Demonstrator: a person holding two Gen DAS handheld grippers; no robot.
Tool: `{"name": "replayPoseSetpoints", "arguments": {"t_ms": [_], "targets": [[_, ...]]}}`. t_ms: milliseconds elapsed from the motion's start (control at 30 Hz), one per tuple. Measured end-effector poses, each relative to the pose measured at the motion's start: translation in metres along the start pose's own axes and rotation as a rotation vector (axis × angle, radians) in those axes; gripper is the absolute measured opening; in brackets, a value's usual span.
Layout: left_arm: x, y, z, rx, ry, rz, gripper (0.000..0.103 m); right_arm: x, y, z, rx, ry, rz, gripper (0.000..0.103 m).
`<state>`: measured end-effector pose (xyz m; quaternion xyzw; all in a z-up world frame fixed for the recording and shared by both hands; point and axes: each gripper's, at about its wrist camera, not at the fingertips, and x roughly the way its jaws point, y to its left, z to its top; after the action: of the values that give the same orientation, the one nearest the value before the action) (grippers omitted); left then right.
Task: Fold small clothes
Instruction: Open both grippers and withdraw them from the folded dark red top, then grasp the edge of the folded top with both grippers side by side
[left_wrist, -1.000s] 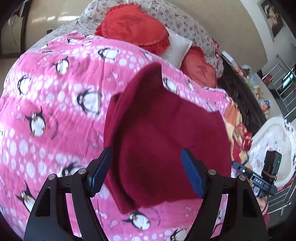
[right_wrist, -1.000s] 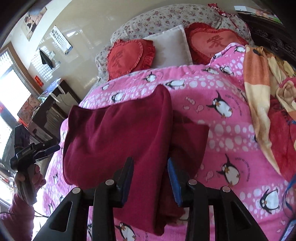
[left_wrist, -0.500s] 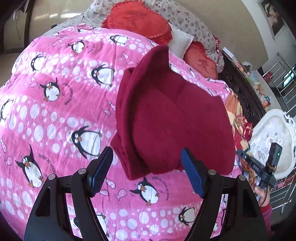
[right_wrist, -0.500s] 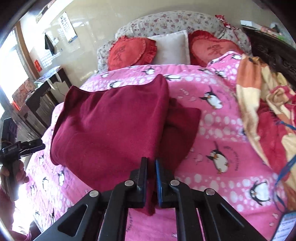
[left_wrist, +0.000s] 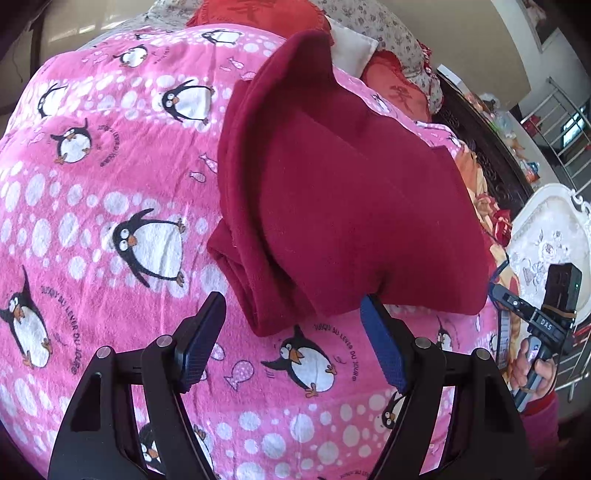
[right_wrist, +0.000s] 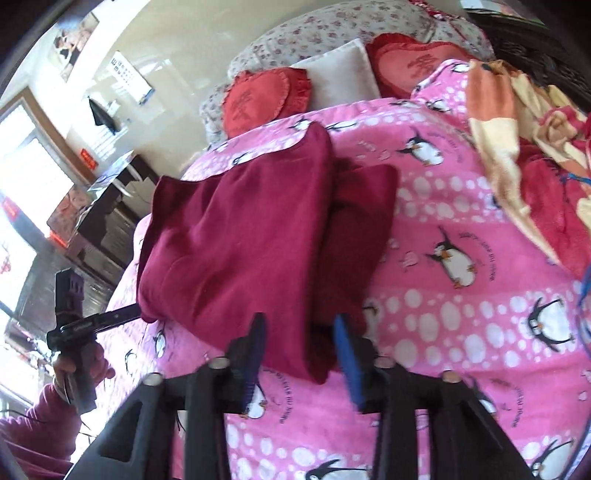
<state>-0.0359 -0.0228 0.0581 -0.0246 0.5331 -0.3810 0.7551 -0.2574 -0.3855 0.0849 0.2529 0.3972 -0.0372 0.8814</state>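
Lying folded on the pink penguin blanket, the dark red garment fills the middle of the left wrist view, its layered edges stacked toward 9 o'clock. The left gripper sits at 6 o'clock with its jaws wide apart, just short of the garment's near edge and holding nothing. At 3 o'clock a hand grips the other tool's handle. In the right wrist view, the garment lies at centre, and the right gripper at 6 o'clock has its jaws apart on either side of the near fold; the blur makes contact hard to judge. Heart-shaped red cushions rest at 12 o'clock.
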Motion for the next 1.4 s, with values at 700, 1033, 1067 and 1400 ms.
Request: {"name": "replayPoseSetpoints", "arguments": {"t_ms": [700, 1033, 1067, 1400], "targets": [[-0.024, 0.019, -0.010, 0.115, 0.001, 0.046, 0.010, 0.009, -0.002, -0.018, -0.007, 0.069, -0.109, 0.006], [-0.049, 0.004, -0.005, 0.169, -0.080, 0.195, 0.010, -0.037, -0.009, -0.007, 0.005, -0.038, -0.163, 0.006], [-0.049, -0.001, -0.002, 0.182, -0.089, 0.215, 0.013, -0.037, 0.000, -0.002, -0.024, -0.044, -0.161, 0.013], [-0.024, -0.036, 0.012, 0.242, -0.126, 0.283, 0.029, 0.039, 0.093, 0.041, -0.209, 0.002, -0.035, 0.047]]}}
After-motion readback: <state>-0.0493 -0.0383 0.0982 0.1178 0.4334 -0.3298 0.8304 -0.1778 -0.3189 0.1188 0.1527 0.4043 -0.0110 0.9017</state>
